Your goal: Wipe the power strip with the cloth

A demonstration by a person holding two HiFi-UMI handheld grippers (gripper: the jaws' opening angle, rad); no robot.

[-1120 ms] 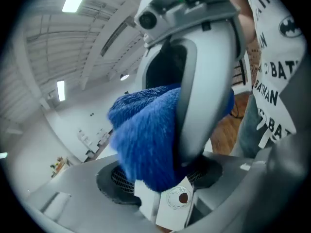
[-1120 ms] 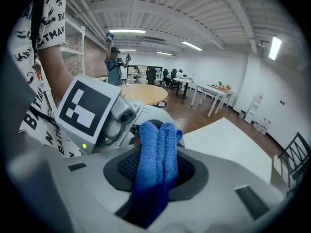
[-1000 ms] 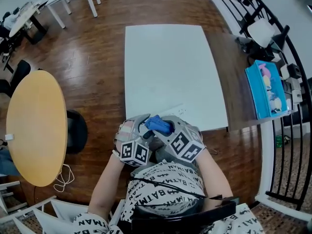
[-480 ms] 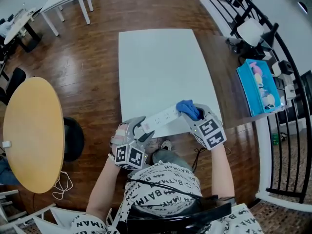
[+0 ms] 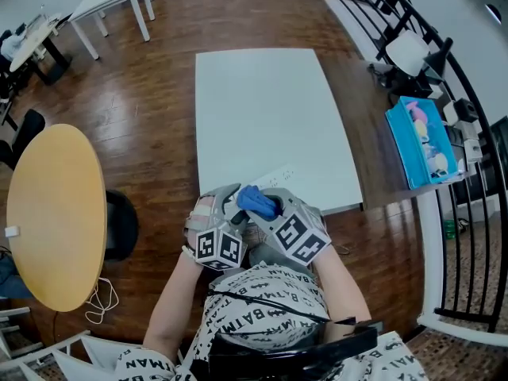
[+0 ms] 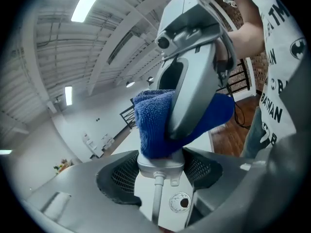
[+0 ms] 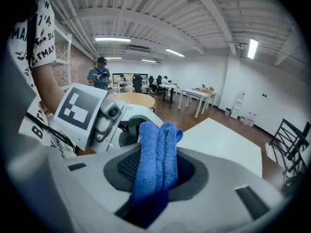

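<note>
White table (image 5: 270, 109) edge: power strip (image 5: 279, 173) slants away rightward.

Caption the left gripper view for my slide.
Left gripper clamps the power strip's cord end; blue cloth rests against it.

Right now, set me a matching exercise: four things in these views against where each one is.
Things:
1 cloth
2 power strip
3 round table
4 blue bin

Places:
A clamped in the left gripper
B far left of the head view
C clamped in the right gripper
D far right of the head view

Pairs: 1-C, 2-A, 3-B, 4-D
</note>
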